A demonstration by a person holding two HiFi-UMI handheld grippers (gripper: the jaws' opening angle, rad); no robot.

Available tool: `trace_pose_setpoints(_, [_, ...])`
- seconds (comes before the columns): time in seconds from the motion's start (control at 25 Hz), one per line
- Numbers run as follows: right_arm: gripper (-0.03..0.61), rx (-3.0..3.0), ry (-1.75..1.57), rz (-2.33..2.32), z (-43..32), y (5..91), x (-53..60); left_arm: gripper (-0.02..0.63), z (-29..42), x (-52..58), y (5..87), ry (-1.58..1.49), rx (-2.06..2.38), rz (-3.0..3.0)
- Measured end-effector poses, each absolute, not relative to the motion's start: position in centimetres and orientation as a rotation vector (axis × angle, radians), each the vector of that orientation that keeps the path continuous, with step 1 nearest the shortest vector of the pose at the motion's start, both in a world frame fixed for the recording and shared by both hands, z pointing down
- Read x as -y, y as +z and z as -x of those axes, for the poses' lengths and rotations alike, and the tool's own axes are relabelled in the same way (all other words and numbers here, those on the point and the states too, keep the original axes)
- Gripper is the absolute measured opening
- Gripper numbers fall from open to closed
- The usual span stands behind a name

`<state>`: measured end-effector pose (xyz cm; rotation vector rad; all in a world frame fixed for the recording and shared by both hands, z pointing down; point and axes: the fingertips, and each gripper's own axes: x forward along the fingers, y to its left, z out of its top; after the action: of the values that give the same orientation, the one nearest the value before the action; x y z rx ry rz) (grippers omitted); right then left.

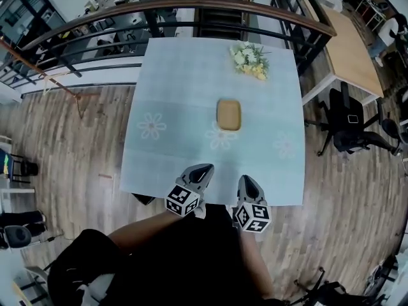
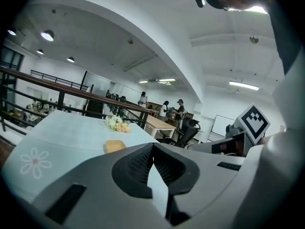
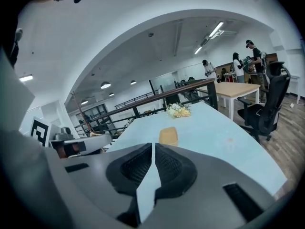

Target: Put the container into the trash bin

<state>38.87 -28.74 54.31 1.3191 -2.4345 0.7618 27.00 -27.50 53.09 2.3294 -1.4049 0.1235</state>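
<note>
Flowers (image 1: pixel 250 60) are set near the far edge of the table (image 1: pixel 166 75), before a railing (image 1: pixel 191 5). A desk (image 1: pixel 350 50) and a chair (image 1: pixel 350 129) are seen to the right. The container (image 1: pixel 229 114) lies at the table's middle with nothing in front of it. It is well ahead of the left gripper (image 1: pixel 204 168) and right gripper (image 1: pixel 247 180), which are held at the near edge with jaws closed on nothing.

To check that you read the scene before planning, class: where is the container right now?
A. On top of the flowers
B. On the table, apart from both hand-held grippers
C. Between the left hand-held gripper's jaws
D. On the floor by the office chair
B: the container lies on the table, short of the flowers, while the left hand-held gripper and right hand-held gripper are at the near edge, jaws together on nothing.
</note>
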Motion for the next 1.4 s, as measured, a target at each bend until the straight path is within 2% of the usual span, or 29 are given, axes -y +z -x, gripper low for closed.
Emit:
trace_pose_setpoints(0.68, [0.041,2.375,0.792,-0.988,-36.5,62.3,45.5,0.015,-24.1,37.3,54.9,0.085,1.706,-2.083])
trace_pose_setpoints(0.88, [0.045,2.327,0.798,-0.938,-34.4,65.5,49.2,0.015,-23.3,37.3,55.4,0.074,1.751,-2.012])
trace_pose_setpoints(1.0, [0.078,2.294,0.817,-0.893,-33.1,67.8,50.7,0.015,-22.2,36.4,56.5,0.071,1.778,-1.937])
trace_pose_setpoints(1.4, [0.094,2.168,0.853,-0.89,-30.8,74.3,55.2,0.015,-18.3,34.0,57.8,0.075,1.915,-1.789])
